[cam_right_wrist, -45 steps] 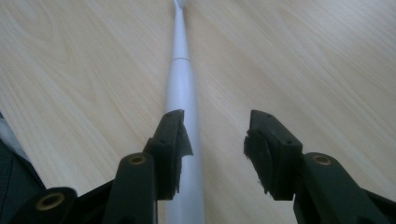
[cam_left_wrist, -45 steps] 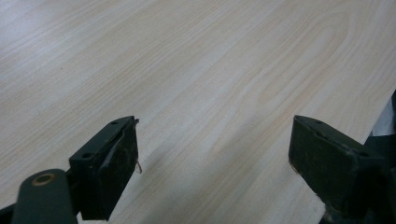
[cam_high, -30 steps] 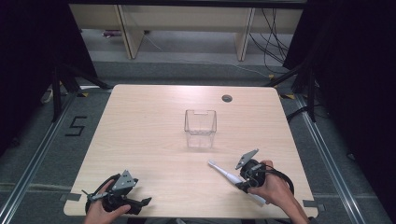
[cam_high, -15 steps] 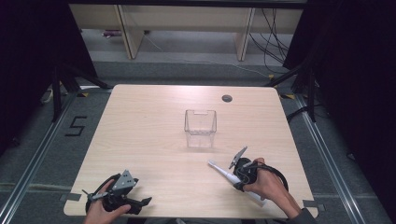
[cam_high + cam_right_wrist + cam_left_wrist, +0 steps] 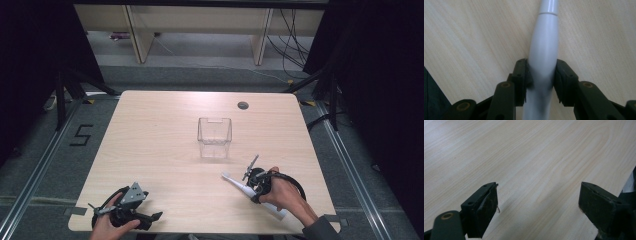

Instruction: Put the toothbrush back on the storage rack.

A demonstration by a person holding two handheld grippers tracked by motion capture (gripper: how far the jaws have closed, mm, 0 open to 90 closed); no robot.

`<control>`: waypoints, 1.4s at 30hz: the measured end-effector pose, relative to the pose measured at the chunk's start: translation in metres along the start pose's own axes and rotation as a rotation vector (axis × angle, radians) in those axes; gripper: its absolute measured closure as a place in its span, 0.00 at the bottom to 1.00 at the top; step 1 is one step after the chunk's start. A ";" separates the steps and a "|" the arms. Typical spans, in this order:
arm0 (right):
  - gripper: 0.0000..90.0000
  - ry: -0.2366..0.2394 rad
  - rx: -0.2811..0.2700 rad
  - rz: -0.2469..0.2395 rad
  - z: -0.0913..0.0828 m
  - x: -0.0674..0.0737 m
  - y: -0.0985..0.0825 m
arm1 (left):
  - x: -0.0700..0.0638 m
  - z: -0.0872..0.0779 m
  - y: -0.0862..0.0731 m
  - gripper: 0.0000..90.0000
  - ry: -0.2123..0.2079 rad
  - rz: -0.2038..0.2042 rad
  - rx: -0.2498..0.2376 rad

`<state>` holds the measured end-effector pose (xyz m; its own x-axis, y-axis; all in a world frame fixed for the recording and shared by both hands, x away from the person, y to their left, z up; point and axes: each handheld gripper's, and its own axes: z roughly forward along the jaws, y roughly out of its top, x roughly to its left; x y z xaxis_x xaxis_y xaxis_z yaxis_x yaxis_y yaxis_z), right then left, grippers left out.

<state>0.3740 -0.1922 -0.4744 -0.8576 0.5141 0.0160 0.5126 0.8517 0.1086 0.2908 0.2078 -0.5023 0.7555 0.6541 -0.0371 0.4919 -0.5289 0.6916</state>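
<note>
Pale wood-grain tabletop, rectangular, with a small dark round grommet near the far edge.

Left gripper: near-left corner, held low over bare wood, jaws spread wide, nothing between them.

Clear square plastic container: centre, upright, apart from both grippers.

Right gripper: near-right area, jaws pressed against both sides of a slim white plastic toothbrush-like handle lying on the table.

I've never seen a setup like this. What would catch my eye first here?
Probably the long white toothbrush-like handle near the table's front right, clamped between the right gripper's black fingers. Next, the clear square container standing alone mid-table. At the front left, the left gripper rests open over bare wood.
</note>
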 end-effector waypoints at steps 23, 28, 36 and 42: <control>0.74 -0.024 0.065 -0.029 0.000 -0.001 0.005 | 0.000 0.001 0.000 0.17 -0.001 0.005 0.005; 0.74 -0.029 0.048 -0.035 -0.002 0.002 0.003 | 0.000 0.000 0.000 0.17 -0.001 -0.002 0.001; 0.74 -0.041 -0.044 -0.003 -0.020 -0.001 -0.009 | 0.000 0.000 0.000 0.17 -0.001 -0.002 0.001; 0.74 -0.038 -0.180 0.006 -0.037 -0.008 -0.025 | 0.000 0.001 0.000 0.17 -0.001 0.000 0.002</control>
<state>0.3664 -0.2210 -0.4406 -0.8507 0.5253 -0.0199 0.4989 0.8187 0.2844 0.2909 0.2072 -0.5029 0.7559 0.6535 -0.0382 0.4929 -0.5298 0.6902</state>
